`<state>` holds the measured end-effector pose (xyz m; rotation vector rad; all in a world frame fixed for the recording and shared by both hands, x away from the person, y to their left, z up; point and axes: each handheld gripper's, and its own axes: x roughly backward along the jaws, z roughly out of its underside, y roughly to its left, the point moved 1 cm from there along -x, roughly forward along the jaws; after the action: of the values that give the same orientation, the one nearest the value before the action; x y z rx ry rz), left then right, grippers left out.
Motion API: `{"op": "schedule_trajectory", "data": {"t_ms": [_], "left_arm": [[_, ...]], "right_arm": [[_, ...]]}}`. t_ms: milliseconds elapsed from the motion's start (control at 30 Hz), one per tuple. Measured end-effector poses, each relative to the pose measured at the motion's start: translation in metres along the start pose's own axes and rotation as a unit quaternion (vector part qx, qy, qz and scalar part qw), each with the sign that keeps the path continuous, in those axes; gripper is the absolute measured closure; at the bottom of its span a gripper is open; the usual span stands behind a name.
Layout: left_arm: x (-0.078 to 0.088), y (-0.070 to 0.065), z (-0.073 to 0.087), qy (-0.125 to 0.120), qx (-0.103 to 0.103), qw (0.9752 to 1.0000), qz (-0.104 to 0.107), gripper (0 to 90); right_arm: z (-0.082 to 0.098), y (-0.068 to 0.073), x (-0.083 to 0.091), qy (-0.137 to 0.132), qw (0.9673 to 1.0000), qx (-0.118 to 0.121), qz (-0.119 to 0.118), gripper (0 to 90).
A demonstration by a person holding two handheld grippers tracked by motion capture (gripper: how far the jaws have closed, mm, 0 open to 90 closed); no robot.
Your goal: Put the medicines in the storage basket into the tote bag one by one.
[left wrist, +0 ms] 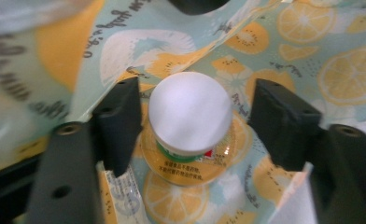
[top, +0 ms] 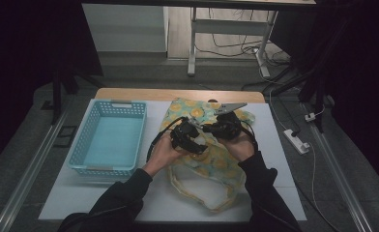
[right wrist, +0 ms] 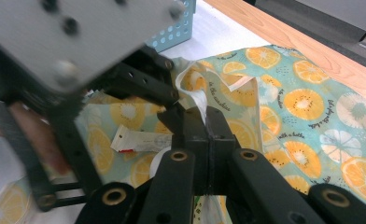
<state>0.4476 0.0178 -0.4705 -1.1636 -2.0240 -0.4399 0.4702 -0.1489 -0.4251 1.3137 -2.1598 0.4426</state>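
Nearest the camera in the high view, 2 dark sleeves come in from the bottom edge, each hand carrying a black tool. Both meet over a fruit-print bag [top: 211,164] that lies on the white bench [top: 168,198].

The left tool [top: 193,137] points into the bag. In the left gripper view its 2 jaws stand apart on either side of a small bottle [left wrist: 190,126] with a white cap and an amber body, seen from above. Neither jaw touches the bottle, so this tool is released, with gaps on both sides. The bottle sits inside the bag, on the orange-slice cloth, with a paper slip [right wrist: 141,140] just beside it.

The right tool [top: 211,126] is beside the left one, close to touching it. In the right gripper view its jaws are clenched on a white strap [right wrist: 200,100] of the bag, lifting the edge of the opening. The left tool's grey plate is blurred in the near left of that view.

Farther left on the bench stands a light blue basket [top: 81,145], apart from the bag. Beyond the bench are a grey floor, desk legs and cables.
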Motion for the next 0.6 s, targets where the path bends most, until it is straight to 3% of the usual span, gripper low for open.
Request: {"op": "schedule_trajectory", "data": {"t_ms": [133,600], "left_arm": [[0.008,-0.004,0.003,-0.006,-0.006,0.9999,0.011,21.9],[0.029,-0.012,0.02,-0.032,0.008,0.9984,0.045,1.9]], "right_arm": [[0.0,0.001,0.001,-0.001,1.0,0.001,-0.001,89.2],[-0.001,0.002,0.001,0.0,1.0,0.003,-0.003,89.2]]}}
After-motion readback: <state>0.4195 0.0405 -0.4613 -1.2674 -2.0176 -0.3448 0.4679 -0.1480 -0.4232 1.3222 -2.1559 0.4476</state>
